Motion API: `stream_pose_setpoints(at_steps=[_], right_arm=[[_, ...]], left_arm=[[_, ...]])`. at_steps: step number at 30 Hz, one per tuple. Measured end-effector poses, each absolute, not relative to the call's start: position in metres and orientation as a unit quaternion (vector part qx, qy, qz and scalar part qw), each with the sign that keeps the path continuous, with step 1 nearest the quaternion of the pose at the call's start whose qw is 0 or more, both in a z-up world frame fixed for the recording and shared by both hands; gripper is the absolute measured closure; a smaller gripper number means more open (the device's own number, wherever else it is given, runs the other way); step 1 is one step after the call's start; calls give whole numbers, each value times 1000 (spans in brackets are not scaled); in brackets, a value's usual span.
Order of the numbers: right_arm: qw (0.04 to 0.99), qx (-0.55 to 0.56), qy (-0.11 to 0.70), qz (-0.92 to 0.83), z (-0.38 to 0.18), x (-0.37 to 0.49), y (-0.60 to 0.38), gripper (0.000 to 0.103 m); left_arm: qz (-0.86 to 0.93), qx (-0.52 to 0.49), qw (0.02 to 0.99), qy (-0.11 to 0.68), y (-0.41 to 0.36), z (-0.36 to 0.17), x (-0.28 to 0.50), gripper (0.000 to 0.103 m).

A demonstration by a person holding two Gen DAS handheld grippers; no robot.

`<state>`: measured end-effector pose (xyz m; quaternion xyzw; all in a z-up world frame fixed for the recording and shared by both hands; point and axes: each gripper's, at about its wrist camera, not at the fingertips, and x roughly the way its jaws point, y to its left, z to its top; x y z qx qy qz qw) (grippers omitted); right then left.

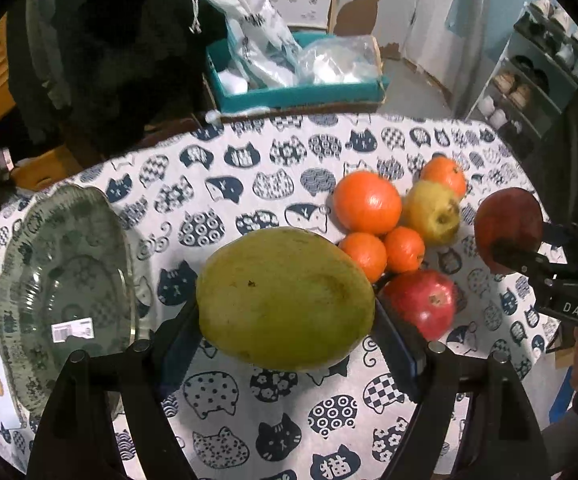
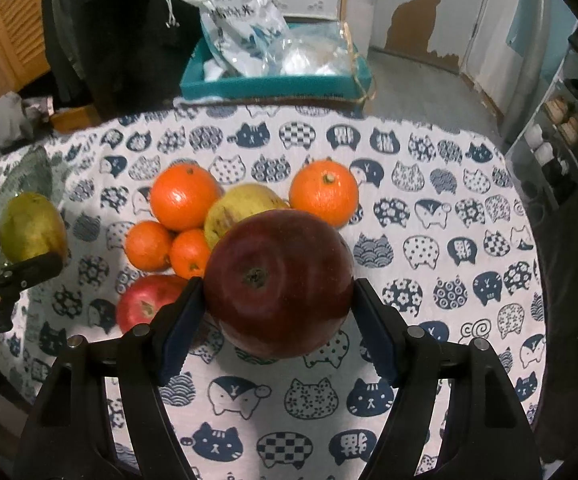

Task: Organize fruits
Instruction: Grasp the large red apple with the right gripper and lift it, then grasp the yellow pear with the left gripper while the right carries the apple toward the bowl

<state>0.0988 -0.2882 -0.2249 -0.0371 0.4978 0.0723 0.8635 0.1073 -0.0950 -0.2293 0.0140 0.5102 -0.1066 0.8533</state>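
Two claws each carry a fruit above the table (image 1: pixel 249 136), which is covered by a cloth printed with cat heads. Taking the pale yellow-green apple (image 1: pixel 433 210) in the middle of the fruit pile as the landmark, the glass plate (image 1: pixel 65 276) lies well apart to its left, near the table's left edge, with a barcode sticker on it. Between plate and apple, the left claw (image 1: pixel 287 332) is clamped around a large green mango (image 1: pixel 285 298), its blue pads pressed on both flanks and the fruit lifted off the cloth. Just left of the apple sits the biggest orange (image 1: pixel 367 202), touching it; two small oranges (image 1: pixel 403 249) lie just in front of the apple, and a red apple (image 1: pixel 421 302) lies nearer still to the camera. Behind the yellow-green apple, touching it, is another orange (image 1: pixel 445 174). To the apple's right, the right claw (image 2: pixel 277 320) grips a dark red apple (image 2: pixel 277 284), its pads closed on the sides, stem end facing the camera. Beyond the table's far edge, behind the landmark apple, stands a teal box (image 1: pixel 301 94) stuffed with plastic bags.
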Motion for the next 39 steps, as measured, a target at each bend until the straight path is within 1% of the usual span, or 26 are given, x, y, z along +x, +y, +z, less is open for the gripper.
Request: stream_pose_setpoints(at_steps=[14,30,39], right_arm=[[893,-43,440,88,-173,89,-264,29],[910,-40,392,130,-125,87,-218,29],[910,-46,380,160,-113,91,-183,29]], left_arm=[[-88,-6,881,464,-65,-179,91,20],[-59,-19,903,426,-27,-145,77,20],[-37,-31,911,409,5,-131,67,20]])
